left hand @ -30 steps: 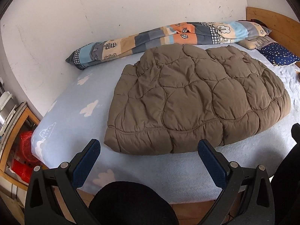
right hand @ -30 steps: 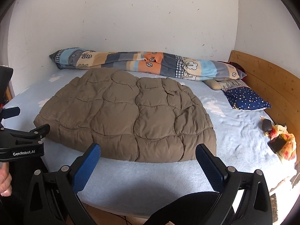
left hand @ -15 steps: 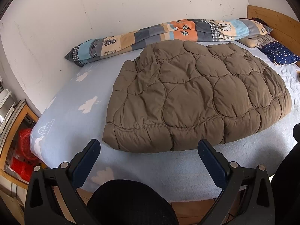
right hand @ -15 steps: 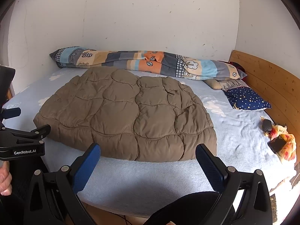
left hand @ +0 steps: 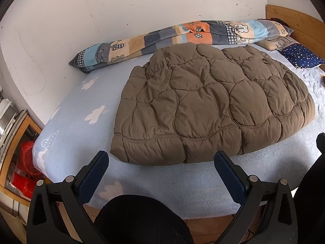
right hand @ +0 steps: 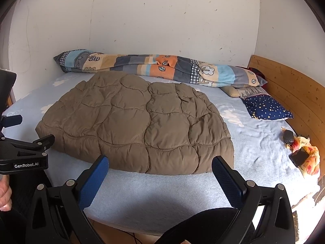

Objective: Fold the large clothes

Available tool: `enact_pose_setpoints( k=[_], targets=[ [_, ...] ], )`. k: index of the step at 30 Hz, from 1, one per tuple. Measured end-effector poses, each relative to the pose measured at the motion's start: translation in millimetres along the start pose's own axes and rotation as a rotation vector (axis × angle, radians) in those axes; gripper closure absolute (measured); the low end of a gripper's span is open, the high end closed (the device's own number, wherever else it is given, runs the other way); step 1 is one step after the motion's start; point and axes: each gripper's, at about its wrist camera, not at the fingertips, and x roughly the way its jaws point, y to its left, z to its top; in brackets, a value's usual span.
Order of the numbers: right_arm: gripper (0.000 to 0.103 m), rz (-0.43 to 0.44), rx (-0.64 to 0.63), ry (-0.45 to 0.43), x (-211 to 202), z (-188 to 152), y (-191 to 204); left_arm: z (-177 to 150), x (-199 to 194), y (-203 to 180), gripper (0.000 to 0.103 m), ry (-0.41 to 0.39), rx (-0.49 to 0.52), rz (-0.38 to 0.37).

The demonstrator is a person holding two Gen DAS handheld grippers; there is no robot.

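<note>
A brown quilted puffer coat [left hand: 211, 105] [right hand: 138, 122] lies spread flat on the light blue bed sheet [left hand: 81, 109] [right hand: 154, 195]. Its hem runs along the near side. My left gripper [left hand: 160, 160] is open, hovering just short of the coat's near left hem and touching nothing. My right gripper [right hand: 160, 162] is also open, held in front of the near right hem with empty jaws. The left gripper's body [right hand: 22, 154] shows at the left edge of the right wrist view, held by a hand [right hand: 4, 197].
A patchwork blanket [left hand: 182, 36] [right hand: 158, 69] lies rolled along the wall. A starry blue pillow [right hand: 266, 107] sits by the wooden headboard [right hand: 288, 93]. A phone [right hand: 299, 158] and floral cloth rest at the right. A dark knee [left hand: 140, 219] is below; red baskets [left hand: 24, 170] stand at the left.
Both cameras have shifted slightly nearer and higher over the coat's near hem. The coat has not moved and both grippers stay open.
</note>
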Motion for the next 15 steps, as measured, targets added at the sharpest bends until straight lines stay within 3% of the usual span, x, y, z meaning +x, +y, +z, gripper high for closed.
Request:
enact_pose_setpoints(
  k=[15],
  targets=[
    [0.001,0.000,-0.005,0.004,-0.8,0.0,-3.5,-0.5,-0.8,-1.1,0.000,-0.001,0.000,0.000]
  ],
)
